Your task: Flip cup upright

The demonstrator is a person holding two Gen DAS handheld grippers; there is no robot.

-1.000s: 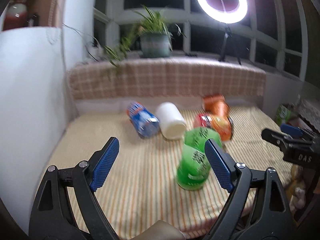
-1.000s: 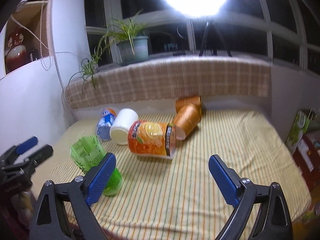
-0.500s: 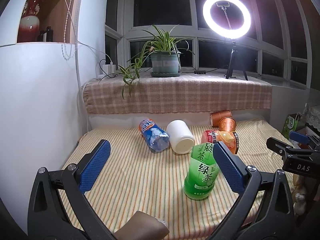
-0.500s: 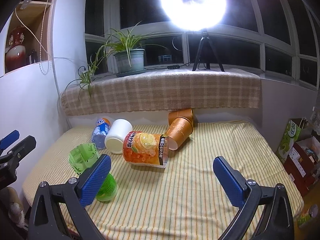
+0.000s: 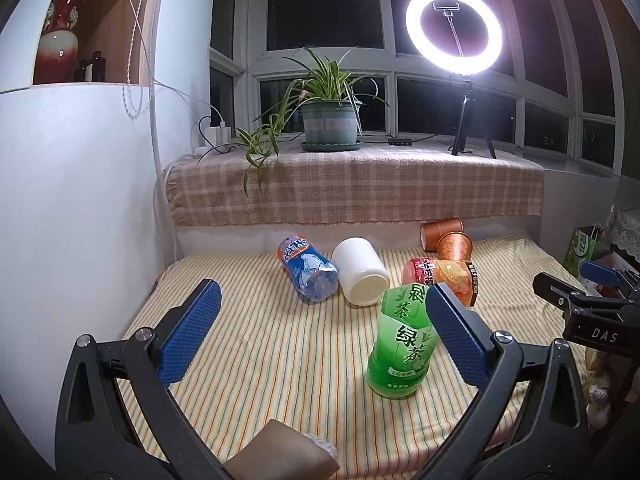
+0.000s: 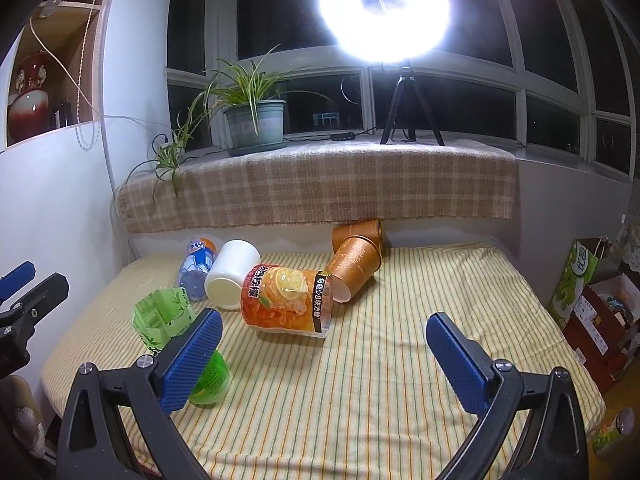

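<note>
Left gripper (image 5: pixel 320 332): jaws spread, empty. Green cup (image 5: pixel 404 344): upright near striped mat's (image 5: pixel 280 360) front edge. Right gripper (image 6: pixel 324 356): jaws spread, empty; only its view shows orange cup's (image 6: pixel 286 300) full side. Ring light (image 5: pixel 454 26) on windowsill.

We read "绿茶" on the label of the upright green cut-off plastic bottle (image 5: pixel 403 344). White letters "DAS" stand on the black clamp body of the right gripper (image 5: pixel 600 322). The lying orange-labelled plastic bottle cup (image 6: pixel 289 303) carries a black strip of Chinese characters including an "8".
</note>
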